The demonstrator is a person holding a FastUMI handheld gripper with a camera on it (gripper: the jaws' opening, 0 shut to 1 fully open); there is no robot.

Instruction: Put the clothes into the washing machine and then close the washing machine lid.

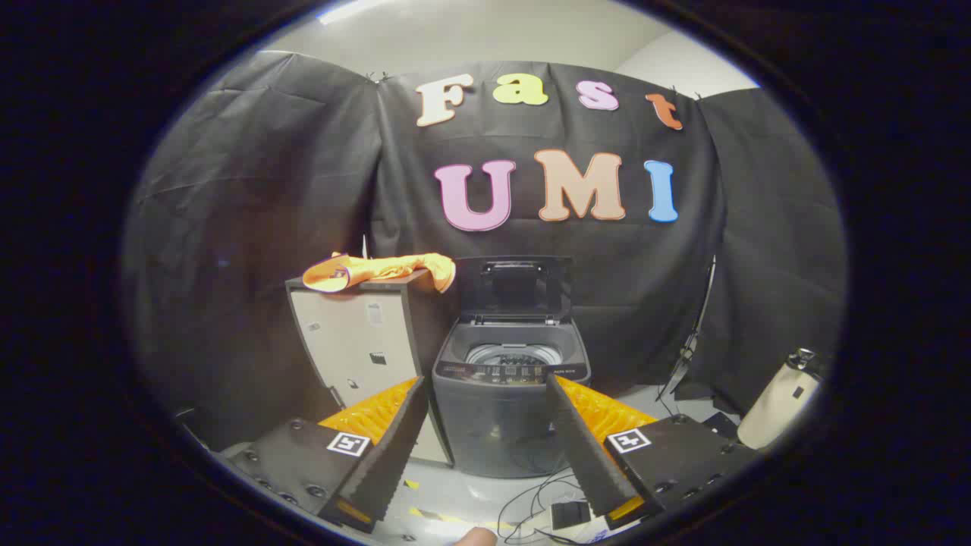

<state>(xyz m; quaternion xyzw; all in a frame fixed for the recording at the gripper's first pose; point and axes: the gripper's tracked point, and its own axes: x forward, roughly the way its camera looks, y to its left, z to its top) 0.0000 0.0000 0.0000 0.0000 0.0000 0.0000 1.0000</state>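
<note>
A dark grey top-loading washing machine (501, 409) stands on the floor just beyond my fingers, seen between them. Its lid (514, 287) is raised upright at the back, and the metal drum (507, 355) shows inside. An orange piece of clothing (379, 271) lies draped over the top of a cabinet (356, 349) to the left of the machine, with one end hanging over the cabinet's right edge. My gripper (485, 447) is open, with nothing between its fingers, well short of both the clothing and the machine.
Black cables (531, 500) and a small black box (570, 514) lie on the floor in front of the machine. A cream bottle-like object (777, 398) stands at the far right. A thin stand (694, 341) leans against the booth wall right of the machine.
</note>
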